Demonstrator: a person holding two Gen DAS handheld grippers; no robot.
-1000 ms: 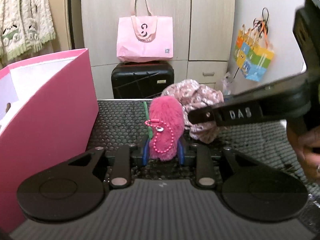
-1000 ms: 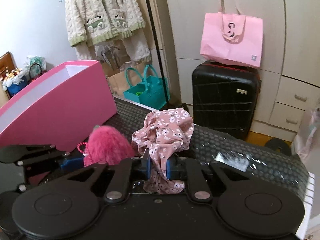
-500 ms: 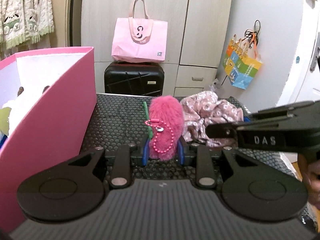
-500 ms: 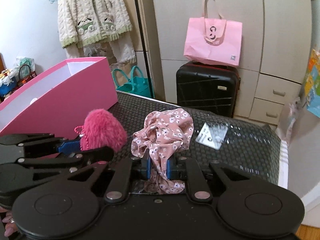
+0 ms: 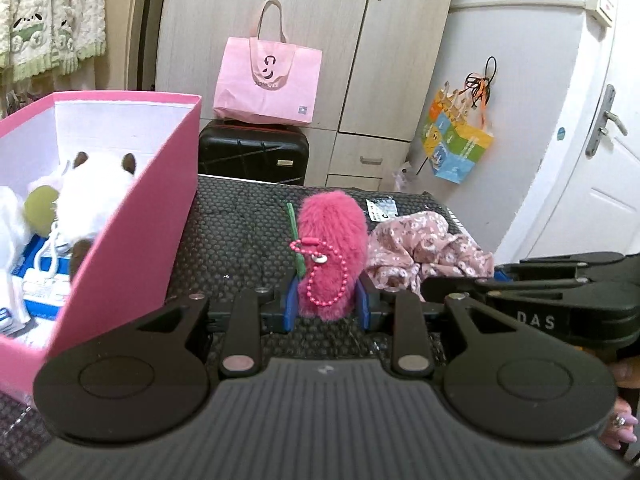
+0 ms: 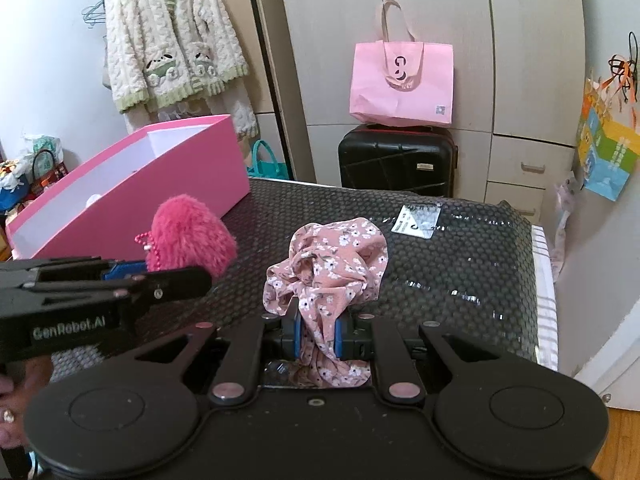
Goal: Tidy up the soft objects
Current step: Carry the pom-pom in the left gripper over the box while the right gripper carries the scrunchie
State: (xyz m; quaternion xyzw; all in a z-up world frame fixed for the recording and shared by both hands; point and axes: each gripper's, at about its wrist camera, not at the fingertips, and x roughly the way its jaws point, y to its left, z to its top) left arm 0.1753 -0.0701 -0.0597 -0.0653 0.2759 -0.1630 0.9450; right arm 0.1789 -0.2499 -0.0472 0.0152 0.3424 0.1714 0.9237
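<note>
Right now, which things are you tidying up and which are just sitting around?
Part of the job:
fluffy pink pom-pom keychain
pink flowery fabric scrunchie
open pink cardboard box

Just lying about:
pink paper shopping bag
black hard-shell suitcase
cream knitted cardigan

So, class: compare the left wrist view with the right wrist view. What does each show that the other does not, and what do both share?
Only the left wrist view shows the white plush toy inside the pink box and the door handle. Only the right wrist view shows the whole knitted cardigan and the teal bag. Both show the pink fluffy keychain in the left gripper, the floral scrunchie in the right gripper, the pink tote and the black suitcase.
</note>
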